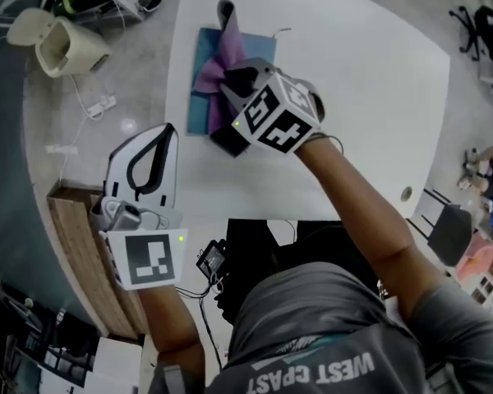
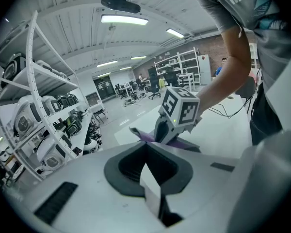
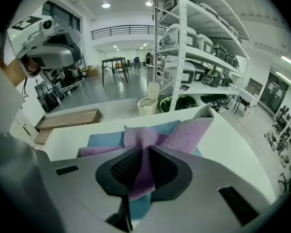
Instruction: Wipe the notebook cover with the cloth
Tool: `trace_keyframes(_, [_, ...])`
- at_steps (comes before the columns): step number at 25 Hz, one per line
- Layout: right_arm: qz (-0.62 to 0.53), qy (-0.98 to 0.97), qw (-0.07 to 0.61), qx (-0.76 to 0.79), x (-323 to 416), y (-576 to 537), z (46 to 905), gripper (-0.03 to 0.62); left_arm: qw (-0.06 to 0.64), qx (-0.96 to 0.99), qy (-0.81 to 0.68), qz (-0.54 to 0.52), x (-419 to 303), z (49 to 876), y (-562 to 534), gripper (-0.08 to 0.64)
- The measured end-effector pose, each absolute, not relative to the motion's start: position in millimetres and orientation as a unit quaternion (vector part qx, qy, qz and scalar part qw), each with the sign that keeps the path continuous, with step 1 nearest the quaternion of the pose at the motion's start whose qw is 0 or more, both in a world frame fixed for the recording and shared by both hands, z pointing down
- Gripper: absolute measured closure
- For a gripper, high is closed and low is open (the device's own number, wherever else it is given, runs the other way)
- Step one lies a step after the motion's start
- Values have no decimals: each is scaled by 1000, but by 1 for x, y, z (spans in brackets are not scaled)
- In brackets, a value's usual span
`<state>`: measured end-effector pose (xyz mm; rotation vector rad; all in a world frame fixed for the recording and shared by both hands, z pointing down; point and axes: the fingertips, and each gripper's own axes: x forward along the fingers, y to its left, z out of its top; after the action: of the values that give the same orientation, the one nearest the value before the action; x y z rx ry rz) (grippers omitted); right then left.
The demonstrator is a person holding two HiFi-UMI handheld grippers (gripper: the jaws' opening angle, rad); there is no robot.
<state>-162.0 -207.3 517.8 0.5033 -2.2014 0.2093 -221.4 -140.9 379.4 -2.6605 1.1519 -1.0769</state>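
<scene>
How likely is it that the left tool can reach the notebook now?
Probably yes: bare table lies between left tool and notebook; the right tool and cloth cover only part of it.

Grey lettered T-shirt [image 1: 312,335]; white left claw [image 1: 160,135] and right claw [image 1: 230,84], black-marker cubes [image 1: 281,117].

The person's grey shirt [image 1: 329,327] reads "WEST COAST"
</scene>
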Motion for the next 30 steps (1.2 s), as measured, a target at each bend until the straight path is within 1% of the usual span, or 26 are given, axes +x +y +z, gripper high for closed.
trace_keyframes(2, [76, -884, 420, 188, -176, -211, 518, 520, 24, -859, 373, -349, -221, 379, -141, 560])
trace_keyframes(5, [82, -886, 416, 188, -169, -213, 517, 520, 24, -859, 372, -351, -221, 380, -141, 560])
trace_keyframes(12, [120, -858, 430, 254, -89, -208, 521, 522, 21, -860, 374, -346, -222, 383, -141, 560])
trace_keyframes(15, [128, -850, 433, 271, -74, -211, 521, 522, 21, -862, 371, -344, -220, 384, -141, 560])
trace_keyframes(18, [123, -856, 429, 261, -90, -214, 519, 522, 22, -863, 370, -343, -219, 383, -142, 560])
trace_keyframes(26, [95, -883, 411, 205, -181, -236, 522, 522, 24, -862, 368, -349, -220, 383, -141, 560])
trace_keyframes(30, [102, -885, 404, 209, -175, -237, 522, 522, 23, -860, 372, -349, -223, 383, -139, 560])
